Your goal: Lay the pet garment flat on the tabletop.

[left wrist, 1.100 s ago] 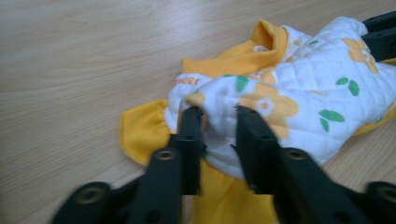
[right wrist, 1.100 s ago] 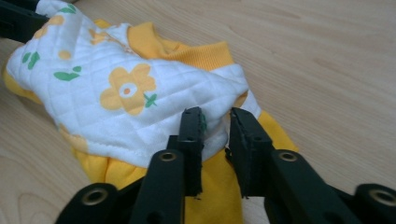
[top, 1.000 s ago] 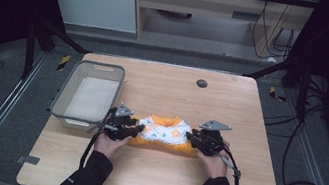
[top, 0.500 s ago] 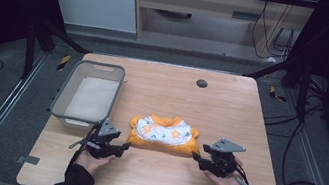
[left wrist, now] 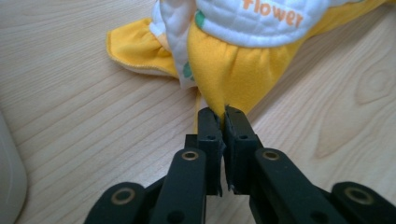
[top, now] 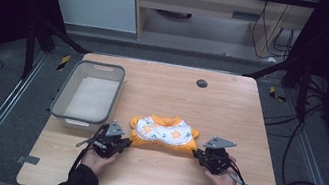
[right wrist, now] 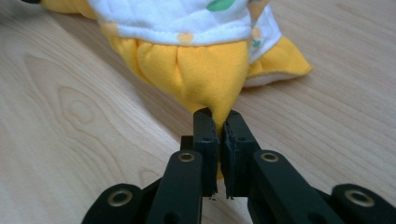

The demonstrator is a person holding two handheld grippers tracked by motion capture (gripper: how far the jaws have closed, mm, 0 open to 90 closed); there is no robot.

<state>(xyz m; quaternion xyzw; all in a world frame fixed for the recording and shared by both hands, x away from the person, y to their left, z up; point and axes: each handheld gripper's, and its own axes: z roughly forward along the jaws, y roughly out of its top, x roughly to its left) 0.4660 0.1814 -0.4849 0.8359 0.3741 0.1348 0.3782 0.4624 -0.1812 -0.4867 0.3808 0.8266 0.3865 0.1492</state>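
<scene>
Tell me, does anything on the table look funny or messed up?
Nothing looks broken or spilled. The small orange and white flower-print garment lies on the wooden table, pulled a bit wrinkly because the left tongs and right tongs each pinch an orange corner. The grey plastic basket sits upright beside it.

Yellow-orange garment (top: 164, 133) with white quilted panel bearing orange and green flowers; grey basket (top: 61, 100); pale wood-grain table (top: 230, 108); black grippers.
</scene>
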